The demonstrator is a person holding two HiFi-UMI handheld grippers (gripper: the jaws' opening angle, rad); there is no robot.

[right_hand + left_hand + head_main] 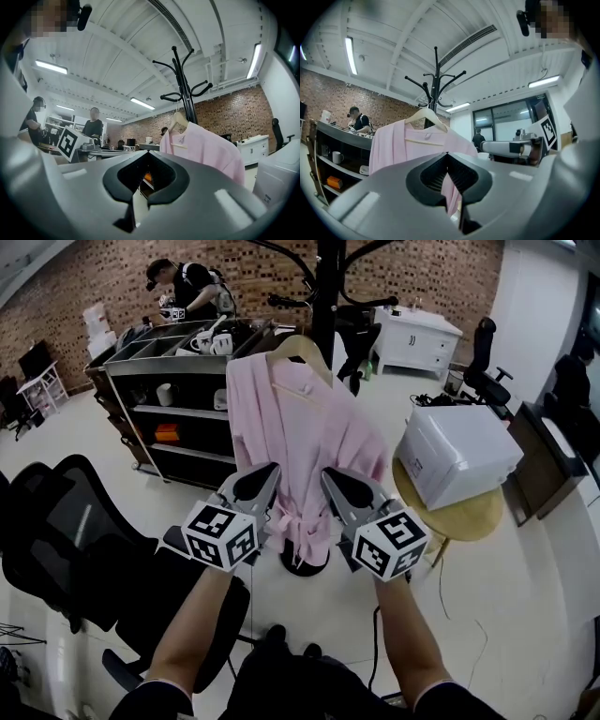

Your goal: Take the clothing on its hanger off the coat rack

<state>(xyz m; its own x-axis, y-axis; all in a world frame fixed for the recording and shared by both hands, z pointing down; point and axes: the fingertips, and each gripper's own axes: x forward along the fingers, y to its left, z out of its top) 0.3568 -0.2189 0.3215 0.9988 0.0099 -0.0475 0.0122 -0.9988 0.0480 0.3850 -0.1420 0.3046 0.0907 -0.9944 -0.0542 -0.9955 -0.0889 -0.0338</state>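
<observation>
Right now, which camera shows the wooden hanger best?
The left gripper view: the hanger faces it, with both arms visible above the pink garment. The right gripper view shows the hanger side-on; the head view shows just its top from above.

Robe (305,437) on hanger (302,345) hangs from coat rack (325,287), between shelf unit (178,414) and box (459,454).

Open floor (506,615) between person and coat rack (325,296); straight way to pink robe (305,427) free. Behind robe at left: black shelf unit (178,390), close. At robe's right: round wooden table (473,521) with white box (459,456), near. Low at left, beside person's arm: black office chair (75,540). Above wooden hanger (302,348): rack hooks (375,303) spread out, gaps between them.
</observation>
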